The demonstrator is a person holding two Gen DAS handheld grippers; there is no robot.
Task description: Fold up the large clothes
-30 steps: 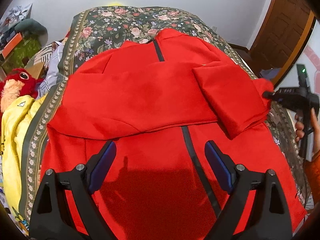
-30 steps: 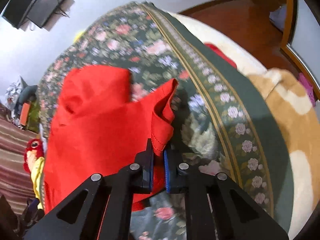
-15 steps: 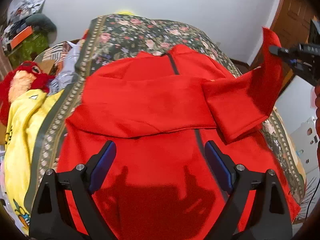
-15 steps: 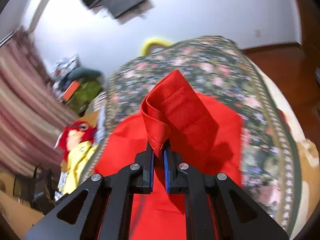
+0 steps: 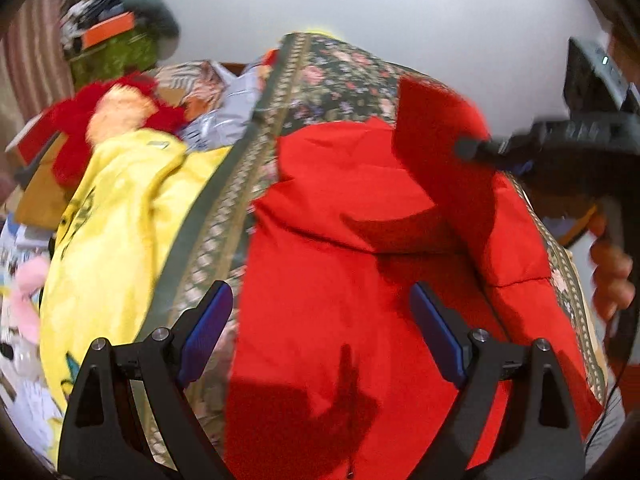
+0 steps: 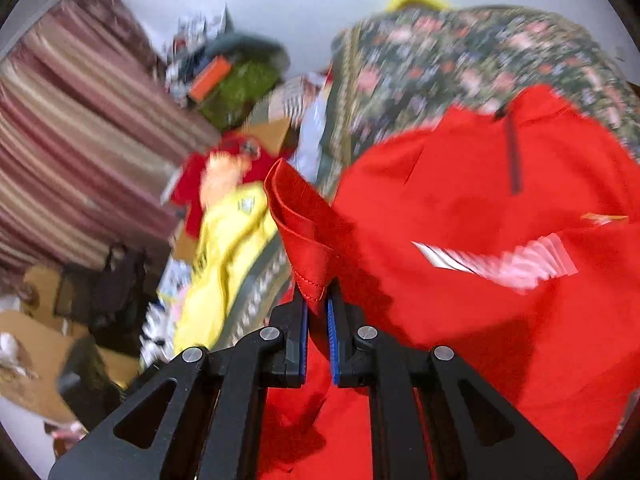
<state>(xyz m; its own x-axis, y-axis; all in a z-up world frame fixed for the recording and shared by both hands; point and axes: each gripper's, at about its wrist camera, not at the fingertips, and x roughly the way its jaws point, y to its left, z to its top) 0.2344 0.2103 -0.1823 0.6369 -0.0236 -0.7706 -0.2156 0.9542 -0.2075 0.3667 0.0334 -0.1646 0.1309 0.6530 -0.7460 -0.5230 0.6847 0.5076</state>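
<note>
- Mostly, both pictures are blurry, so small things are hard to see.
- The red jacket (image 5: 340,240) lies spread on the flowery bed cover (image 5: 340,76). Its bottom part runs out of the left wrist picture, so the hem is cut off.
- In the right wrist picture the jacket (image 6: 480,220) has a white mark on it, too smeared to read.
- A dark zip shows near the collar; further down it is hidden under folded cloth.
- The pile beside the bed is fuzzy. A yellow cloth (image 5: 108,220) and a red fluffy toy (image 5: 116,108) can be made out, but the rest is a jumble.
- The left gripper (image 5: 320,320) has its blue pads spread wide apart. It hangs over the jacket with nothing between the pads. You cannot tell if it touches the cloth.
- The right gripper (image 6: 317,312) has its pads pressed together on a red sleeve end (image 6: 304,232). The stitched edge sticks up from between the pads.
- From the left wrist view, the right gripper (image 5: 464,148) holds that cloth up above the jacket, and the lifted part hides some of the bed cover behind it.
- A hand (image 5: 612,276) shows at the right edge, partly cut off.
</note>
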